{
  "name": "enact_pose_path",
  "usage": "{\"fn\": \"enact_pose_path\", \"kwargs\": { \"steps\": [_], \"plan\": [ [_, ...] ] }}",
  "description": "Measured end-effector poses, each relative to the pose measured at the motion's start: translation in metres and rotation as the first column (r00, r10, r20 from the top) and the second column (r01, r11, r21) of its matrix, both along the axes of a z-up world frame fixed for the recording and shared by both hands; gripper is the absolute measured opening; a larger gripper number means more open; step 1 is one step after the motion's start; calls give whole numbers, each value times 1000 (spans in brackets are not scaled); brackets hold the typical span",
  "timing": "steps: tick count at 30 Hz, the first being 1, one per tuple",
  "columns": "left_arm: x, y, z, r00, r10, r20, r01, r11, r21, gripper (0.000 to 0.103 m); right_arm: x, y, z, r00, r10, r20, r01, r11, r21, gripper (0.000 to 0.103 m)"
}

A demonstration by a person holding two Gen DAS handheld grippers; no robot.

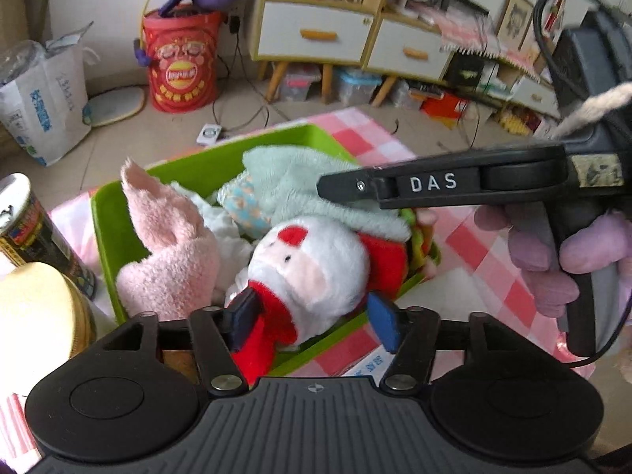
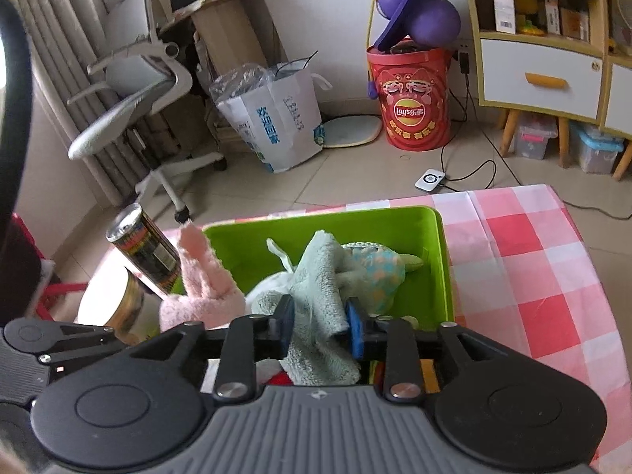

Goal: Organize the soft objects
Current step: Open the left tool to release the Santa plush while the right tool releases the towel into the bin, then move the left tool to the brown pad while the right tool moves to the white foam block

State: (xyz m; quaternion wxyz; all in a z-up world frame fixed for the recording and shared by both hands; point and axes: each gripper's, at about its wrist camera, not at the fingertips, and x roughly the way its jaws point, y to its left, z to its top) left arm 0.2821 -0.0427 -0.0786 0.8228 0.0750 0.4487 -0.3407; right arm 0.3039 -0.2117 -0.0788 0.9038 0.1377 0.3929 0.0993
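Observation:
A green bin (image 1: 189, 170) sits on a pink checked cloth and holds soft things: a pink fluffy cloth (image 1: 170, 237), a mint towel (image 1: 300, 181), a patterned plush (image 1: 245, 205). My left gripper (image 1: 312, 316) is shut on a white and red plush doll (image 1: 312, 260) at the bin's near side. My right gripper (image 2: 320, 328) is shut on the mint towel (image 2: 320, 292) over the bin (image 2: 395, 233); it shows from the side in the left wrist view (image 1: 434, 185). The pink cloth (image 2: 205, 284) hangs at the bin's left edge.
A tall printed can (image 2: 146, 249) and a gold-rimmed tin (image 2: 122, 308) stand left of the bin. The checked cloth (image 2: 525, 268) stretches right. On the floor behind are a red snack barrel (image 2: 410, 98), a paper bag (image 2: 276, 118), an office chair (image 2: 134, 91) and a drawer cabinet (image 2: 545, 71).

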Motion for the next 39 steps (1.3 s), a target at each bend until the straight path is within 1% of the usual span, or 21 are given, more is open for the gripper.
{"fn": "enact_pose_path", "kwargs": {
  "steps": [3,6,8,9,10,11,14,18,20,22,23,25,26,28,29,30,31,33,36,37,39],
  "plan": [
    [-4,5,12,1000,-5,30,5,1000,-18,64,-5,-7,4,1000,-4,1,4,999,33,24],
    [-4,9,22,998,6,56,-3,998,-57,58,-11,-12,9,1000,-8,13,7,998,58,24],
    [-1,7,22,998,24,54,-21,997,-68,48,-13,-16,9,1000,-14,11,13,997,76,24],
    [1,5,20,999,30,43,-27,997,-67,35,-14,-17,10,1000,-17,10,16,997,80,24],
    [3,3,17,999,31,32,-29,998,-64,27,-15,-17,10,1000,-20,12,19,997,80,24],
    [4,-1,13,999,33,19,-32,998,-53,27,-16,-17,9,1000,-20,15,19,997,78,24],
    [6,-9,3,998,48,28,-48,999,-16,27,-17,-14,5,1000,-6,10,5,998,68,23],
    [8,-8,-1,997,78,22,-78,997,-23,27,-17,-8,-2,1000,15,-4,-15,999,39,23],
    [6,-4,5,996,89,28,-88,995,-41,30,-20,-7,-1,1000,17,3,-17,999,37,23],
    [1,1,12,995,97,39,-94,994,-60,45,-26,-12,3,1000,13,8,-13,998,64,23],
    [-3,4,15,994,103,46,-99,993,-69,49,-29,-14,5,1000,8,10,-9,997,74,23],
    [-12,9,22,991,119,61,-114,990,-77,61,-38,-21,12,1000,-6,14,5,997,82,26],
    [-16,11,25,990,124,69,-119,990,-79,63,-43,-25,15,1000,-16,14,14,997,81,27],
    [-28,15,32,987,138,88,-131,988,-82,75,-56,-33,23,999,-37,16,35,997,74,37],
    [-34,17,36,984,147,97,-139,987,-83,77,-62,-36,26,999,-45,18,43,997,71,40],
    [-40,20,38,982,157,105,-148,985,-85,82,-69,-40,31,998,-54,23,52,997,65,46],
    [-46,23,40,980,168,111,-159,983,-88,83,-78,-43,35,998,-63,27,62,997,55,53],
    [-58,28,43,975,193,109,-184,979,-88,85,-93,-48,42,996,-80,41,78,996,46,57],
    [-78,34,45,962,245,120,-236,968,-86,94,-118,-53,50,994,-99,53,98,995,27,64],
    [-85,36,46,958,257,129,-247,965,-86,97,-126,-53,51,993,-102,57,101,995,17,66],
    [-101,40,43,948,282,151,-272,959,-83,98,-141,-52,52,993,-99,68,100,995,-7,66]
  ]
}}
